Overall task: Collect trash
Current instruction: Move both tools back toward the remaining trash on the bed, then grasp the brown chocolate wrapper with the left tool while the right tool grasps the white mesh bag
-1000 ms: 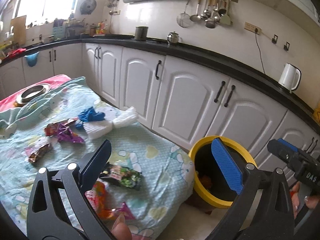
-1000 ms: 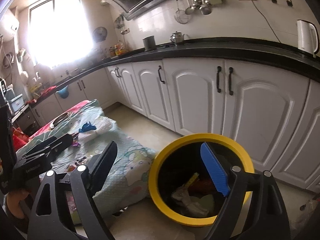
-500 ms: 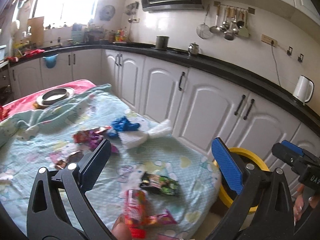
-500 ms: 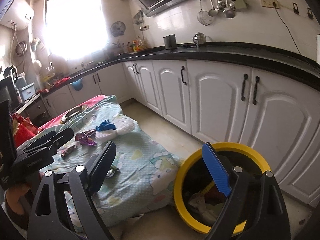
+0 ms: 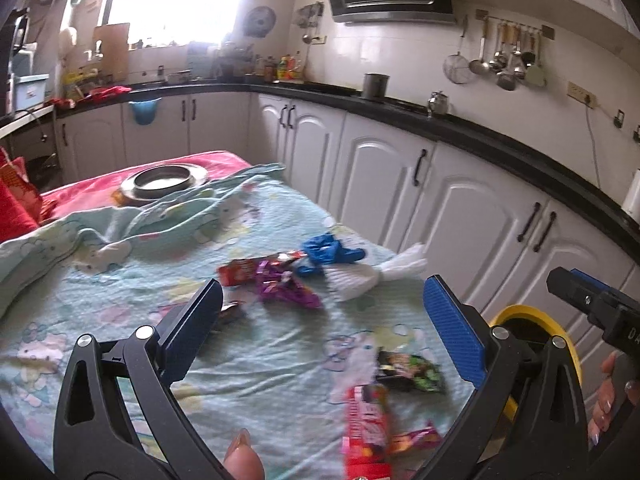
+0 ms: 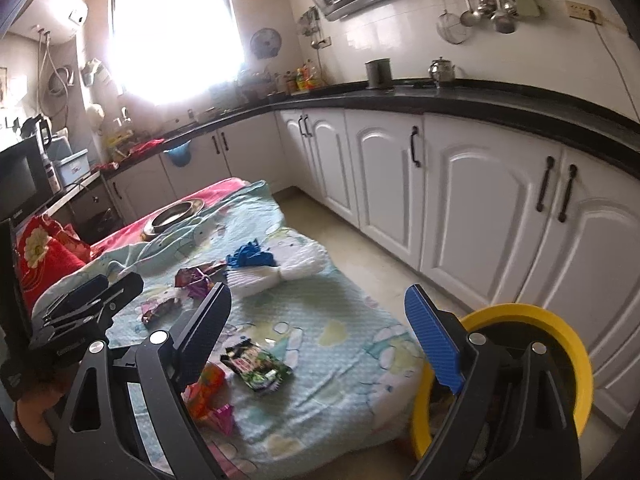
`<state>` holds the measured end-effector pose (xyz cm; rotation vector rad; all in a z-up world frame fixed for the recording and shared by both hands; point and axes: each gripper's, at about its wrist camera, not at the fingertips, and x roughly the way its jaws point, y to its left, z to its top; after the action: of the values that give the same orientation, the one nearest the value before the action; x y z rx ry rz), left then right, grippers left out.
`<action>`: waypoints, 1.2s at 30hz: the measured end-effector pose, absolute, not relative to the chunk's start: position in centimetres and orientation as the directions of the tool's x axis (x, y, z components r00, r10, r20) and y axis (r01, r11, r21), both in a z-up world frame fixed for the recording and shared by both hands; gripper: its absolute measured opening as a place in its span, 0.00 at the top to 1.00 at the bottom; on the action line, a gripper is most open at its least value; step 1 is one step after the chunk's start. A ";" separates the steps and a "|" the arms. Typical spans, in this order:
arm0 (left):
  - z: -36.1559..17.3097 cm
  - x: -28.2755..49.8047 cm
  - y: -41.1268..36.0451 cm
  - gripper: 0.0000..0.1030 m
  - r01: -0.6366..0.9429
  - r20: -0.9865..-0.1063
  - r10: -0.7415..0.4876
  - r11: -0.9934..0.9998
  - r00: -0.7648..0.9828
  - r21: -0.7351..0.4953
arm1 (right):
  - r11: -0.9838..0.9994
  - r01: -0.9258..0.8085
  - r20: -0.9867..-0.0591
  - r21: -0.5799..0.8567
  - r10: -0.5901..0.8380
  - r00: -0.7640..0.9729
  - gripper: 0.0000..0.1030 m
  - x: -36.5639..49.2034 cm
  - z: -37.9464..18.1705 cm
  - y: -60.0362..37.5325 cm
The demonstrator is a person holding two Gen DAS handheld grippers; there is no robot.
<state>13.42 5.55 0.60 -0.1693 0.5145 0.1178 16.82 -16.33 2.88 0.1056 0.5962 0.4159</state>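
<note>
The trash lies scattered on the pale green bedspread (image 5: 280, 344) in front of me: a green-black snack packet (image 5: 412, 367) nearest, a red wrapper (image 5: 366, 420) beside it, purple foil (image 5: 286, 286), a blue glove (image 5: 328, 252) — or perhaps a crumpled bag — and white tissue (image 5: 372, 276) farther off. My left gripper (image 5: 320, 324) and right gripper (image 6: 316, 330) both hang spread wide and empty above it, ready to pick. The yellow-rimmed bin (image 6: 532, 320) stands on the floor at the bed's corner, close for dropping. A steel bowl (image 5: 164, 178) sits well apart; nothing blocks the nearest packet.

six wrappers (image 5: 410, 372) – one yellow bin (image 6: 560, 328), one metal bowl (image 5: 164, 180)
</note>
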 end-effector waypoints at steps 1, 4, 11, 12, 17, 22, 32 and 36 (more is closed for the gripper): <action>0.5 13.5 6.0 0.11 -0.164 -0.503 0.077 0.978 0.861 -0.132 | 0.910 -0.352 -0.526 0.217 0.413 0.743 0.17 17.2 2.8 -15.9; -0.2 13.8 7.5 0.11 -0.192 -0.520 0.095 0.972 0.849 -0.135 | 0.908 -0.360 -0.536 0.212 0.416 0.734 0.17 18.3 2.5 -14.7; -1.7 14.4 10.3 0.11 -0.237 -0.564 0.126 0.963 0.816 -0.129 | 0.910 -0.361 -0.565 0.203 0.410 0.716 0.17 21.3 1.6 -12.8; -1.9 14.5 10.5 0.11 -0.241 -0.570 0.128 0.962 0.812 -0.126 | 0.911 -0.356 -0.572 0.209 0.409 0.711 0.17 21.9 1.4 -12.5; -3.3 15.2 12.0 0.11 -0.254 -0.606 0.138 0.961 0.783 -0.109 | 0.913 -0.350 -0.594 0.208 0.402 0.696 0.17 23.9 0.6 -11.4; -4.7 16.1 13.2 0.11 -0.257 -0.644 0.142 0.962 0.752 -0.088 | 0.915 -0.344 -0.617 0.212 0.398 0.679 0.17 25.9 -0.3 -10.4; -6.6 18.1 14.4 0.21 -0.226 -0.693 0.093 0.969 0.715 -0.103 | 0.928 -0.307 -0.677 0.210 0.365 0.639 0.17 29.9 -2.9 -8.4; -7.5 18.6 14.9 0.27 -0.226 -0.713 0.066 0.965 0.698 -0.132 | 0.936 -0.287 -0.697 0.206 0.346 0.628 0.17 31.1 -3.9 -7.8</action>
<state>18.61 14.90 -7.46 -0.2163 0.7832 0.1638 31.11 -7.82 -3.93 0.0775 0.8151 0.3632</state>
